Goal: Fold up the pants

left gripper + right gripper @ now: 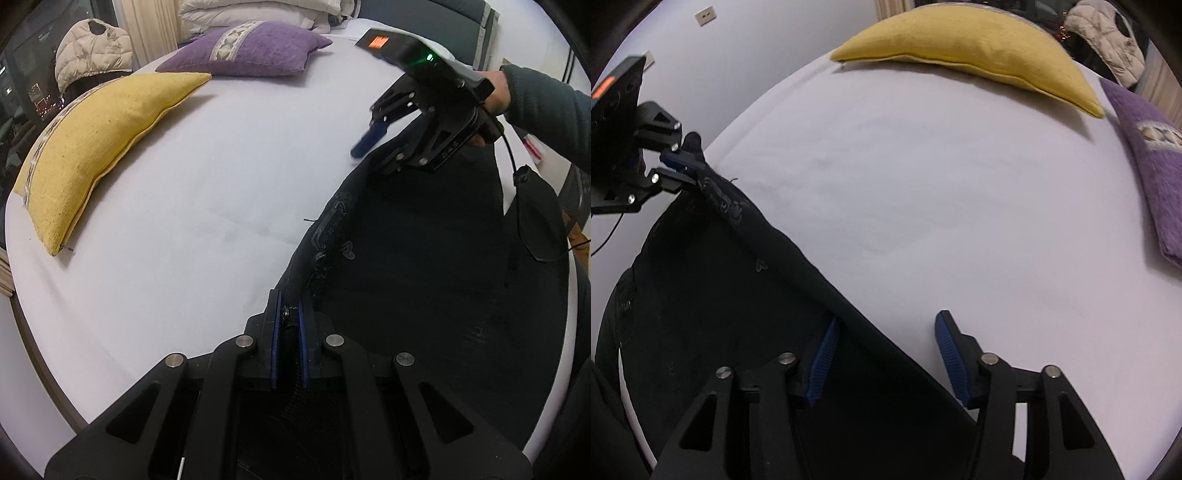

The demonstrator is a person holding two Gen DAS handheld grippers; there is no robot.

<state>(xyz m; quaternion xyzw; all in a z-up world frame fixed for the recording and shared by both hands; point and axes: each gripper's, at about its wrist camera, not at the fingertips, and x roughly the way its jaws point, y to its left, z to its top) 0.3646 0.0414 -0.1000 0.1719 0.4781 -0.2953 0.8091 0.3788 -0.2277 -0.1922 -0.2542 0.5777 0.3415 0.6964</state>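
The left gripper (290, 328) is clamped on the waistband of the black pants (424, 258) on the bed (203, 184). The taut edge runs toward 1 o'clock. The right gripper (886, 354) straddles that edge half-open, pads not yet pressing.

Bed (207, 206), white sheet, bare in middle. Yellow cushion (99, 147) flat on sheet at far edge. Purple cushion (251, 48) just beside yellow cushion, apart. Black pants (424, 277) spread on sheet, well apart from yellow cushion, near edge.
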